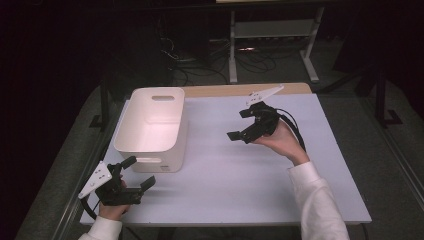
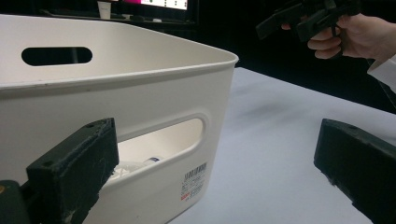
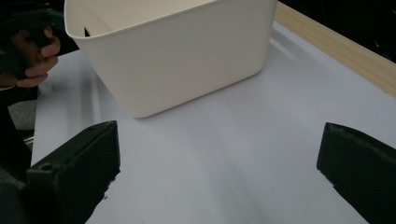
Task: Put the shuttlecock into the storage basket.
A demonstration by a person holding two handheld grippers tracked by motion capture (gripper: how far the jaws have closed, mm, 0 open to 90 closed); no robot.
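One smooth rounded plastic bin [image 1: 150, 127]

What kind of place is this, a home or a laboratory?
Probably a lab or recording workspace: a plain table in a dark room, loose cables on the floor behind it, and a metal-framed bench farther back.

white sleeves [image 1: 317, 200], black grippers, grey plates

The left gripper [image 1: 139, 172] is being held low at seven o'clock, jaws spread wide and pointing toward two o'clock. The right gripper [image 1: 241, 124] is being held raised at one o'clock, jaws parted, aiming toward nine o'clock.
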